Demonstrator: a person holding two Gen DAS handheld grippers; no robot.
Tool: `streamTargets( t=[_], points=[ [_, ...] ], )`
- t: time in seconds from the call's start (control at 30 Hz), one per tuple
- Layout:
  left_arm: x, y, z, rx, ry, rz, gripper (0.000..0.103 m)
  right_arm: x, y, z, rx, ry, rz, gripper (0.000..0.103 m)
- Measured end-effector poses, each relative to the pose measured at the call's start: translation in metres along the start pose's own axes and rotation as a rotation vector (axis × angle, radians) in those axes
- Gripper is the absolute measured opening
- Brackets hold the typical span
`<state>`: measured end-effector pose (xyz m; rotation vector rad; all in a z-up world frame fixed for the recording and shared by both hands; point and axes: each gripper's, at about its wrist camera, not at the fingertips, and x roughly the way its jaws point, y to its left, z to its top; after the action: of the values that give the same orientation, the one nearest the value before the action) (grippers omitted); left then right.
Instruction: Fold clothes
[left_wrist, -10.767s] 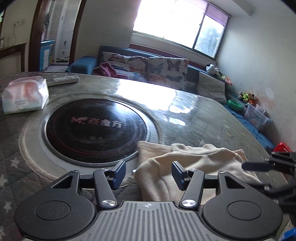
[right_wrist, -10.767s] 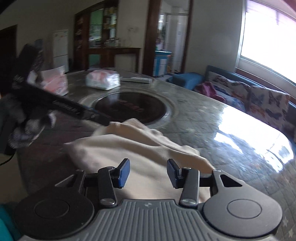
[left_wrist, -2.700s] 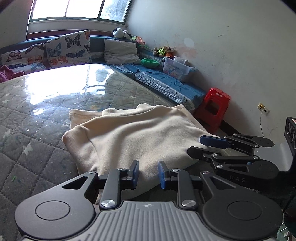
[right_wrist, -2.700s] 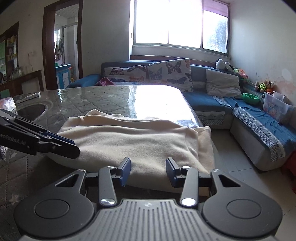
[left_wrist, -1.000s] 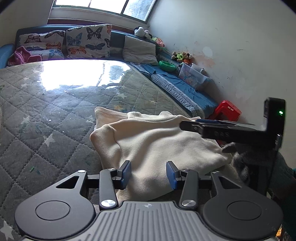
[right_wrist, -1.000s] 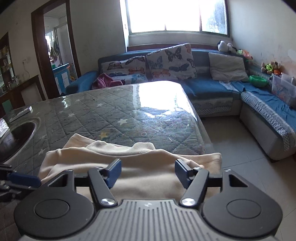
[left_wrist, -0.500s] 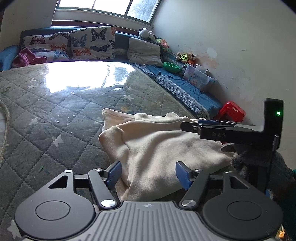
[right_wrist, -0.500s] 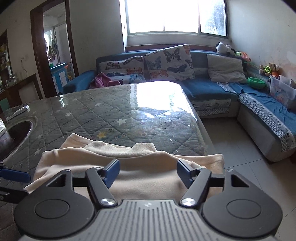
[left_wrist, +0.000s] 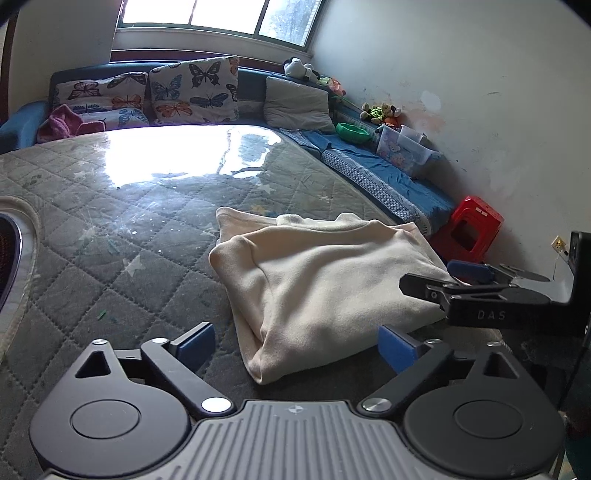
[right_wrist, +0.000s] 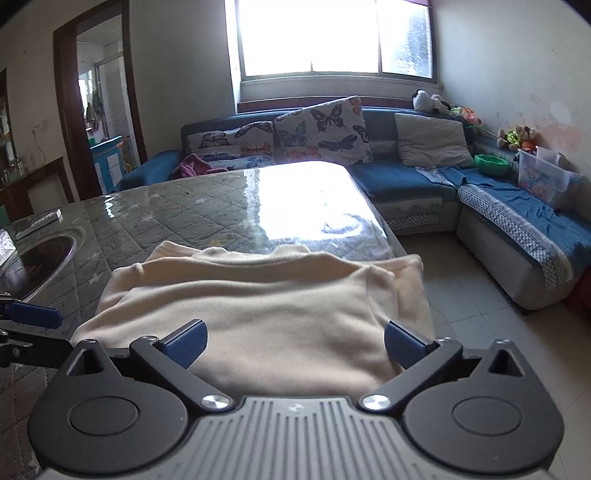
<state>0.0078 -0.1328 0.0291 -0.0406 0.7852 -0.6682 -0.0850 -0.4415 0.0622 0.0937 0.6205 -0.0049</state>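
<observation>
Both jaws wide, cream garment part-folded at the desk corner

Left wrist view: my left hand-held gripper (left_wrist: 295, 341) is spread and empty, the cream garment (left_wrist: 325, 284) lying on the desk (left_wrist: 122, 236) at its 12 o'clock; I'd take the near folded corner low, gripping every layer. Right wrist view: my right hand-held gripper (right_wrist: 294, 343) is spread too, holding nothing, with the garment (right_wrist: 266, 314) filling the gap at 12 o'clock and its 3 o'clock edge overhanging the desk (right_wrist: 192, 210); I'd grip evenly, so that side doesn't slide off
</observation>
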Motion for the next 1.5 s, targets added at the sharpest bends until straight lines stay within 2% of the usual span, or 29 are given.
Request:
streamTargets(
  t=[0.13,0.37,0.57,0.8,1.1,1.5],
  points=[
    [-0.006,-0.002,-0.006,0.011,-0.012,0.021,0.103,-0.009,0.002,-0.007,0.019,-0.009,0.007,0.103],
    [-0.015,-0.004,-0.016,0.012,-0.022,0.057,0.103,-0.032,0.011,-0.02,0.035,-0.05,0.021,0.103],
    [-0.018,-0.004,-0.025,0.01,-0.013,0.082,0.103,-0.045,0.026,-0.031,-0.013,-0.06,-0.021,0.103],
    [-0.024,-0.005,-0.031,0.014,-0.012,0.08,0.103,-0.057,0.034,-0.036,0.0,-0.073,-0.024,0.103],
    [-0.034,-0.005,-0.039,-0.008,-0.011,0.088,0.103,-0.063,0.037,-0.047,0.07,-0.038,-0.019,0.103],
    [-0.046,-0.008,-0.055,-0.02,-0.023,0.078,0.103,-0.077,0.048,-0.062,0.057,-0.024,-0.062,0.103]
  ],
)
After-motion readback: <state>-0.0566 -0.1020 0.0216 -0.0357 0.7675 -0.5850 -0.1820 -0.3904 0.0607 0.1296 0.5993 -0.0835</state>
